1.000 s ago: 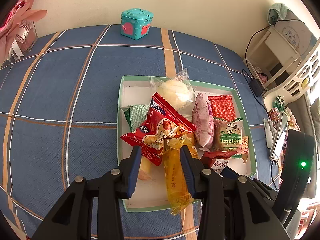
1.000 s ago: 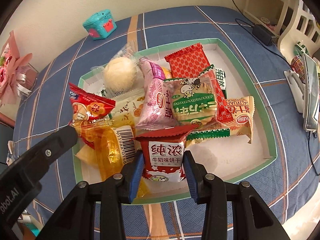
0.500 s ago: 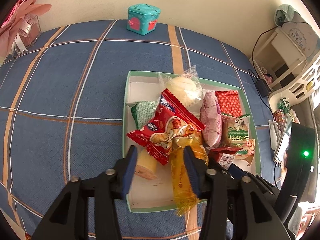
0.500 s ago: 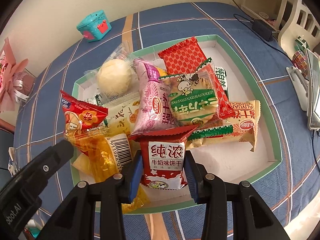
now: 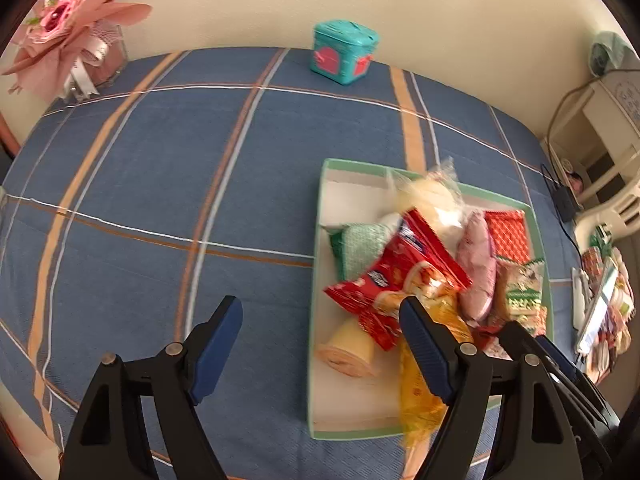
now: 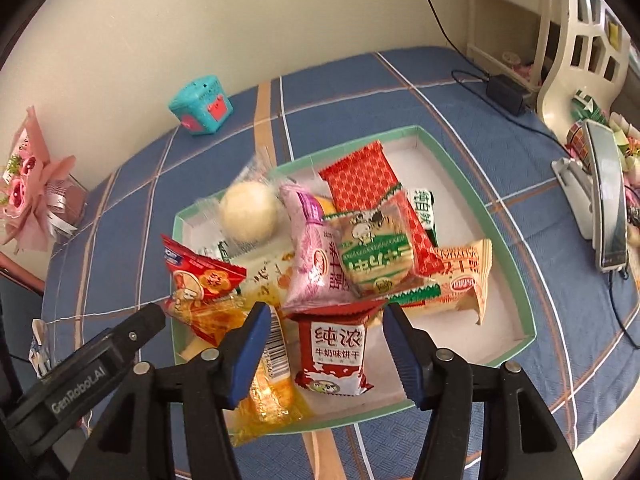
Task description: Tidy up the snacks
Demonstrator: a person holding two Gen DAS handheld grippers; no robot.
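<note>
A shallow white cardboard tray with a mint-green rim (image 6: 516,272) sits on a blue plaid tablecloth (image 5: 160,184) and holds a loose heap of wrapped snacks. Nearest the right gripper (image 6: 325,354) lies a small red-and-white milk biscuit packet (image 6: 335,354), flat on the tray floor at the near edge. It sits between the blue-padded fingers (image 6: 247,354), which stand wide apart on either side of it and do not touch it. Just left of it a translucent yellow wrapper with a barcode (image 6: 272,380) hangs over the tray's near rim. Behind these are a pink pillow pack (image 6: 316,264), a green-and-brown biscuit packet with a cartoon figure (image 6: 376,256), a red patterned packet (image 6: 360,176), an orange-and-white packet (image 6: 464,280), a round pale bun in clear film (image 6: 248,216) and a glossy red snack bag (image 6: 200,276) at the left side.

The left gripper (image 5: 320,350) hangs over the cloth at the tray's left edge, its fingers spread wide with nothing between them; its right finger (image 5: 424,354) overlaps the yellow wrapper and red bag in that view, though contact cannot be judged.

Near the wall stands a small teal box with pink panels (image 5: 344,52), well apart from the tray. A pink paper bouquet (image 5: 68,36) occupies the far left corner. Off to the right are a phone on a white stand (image 6: 606,192) and a black power adapter with its cable (image 6: 504,92).
</note>
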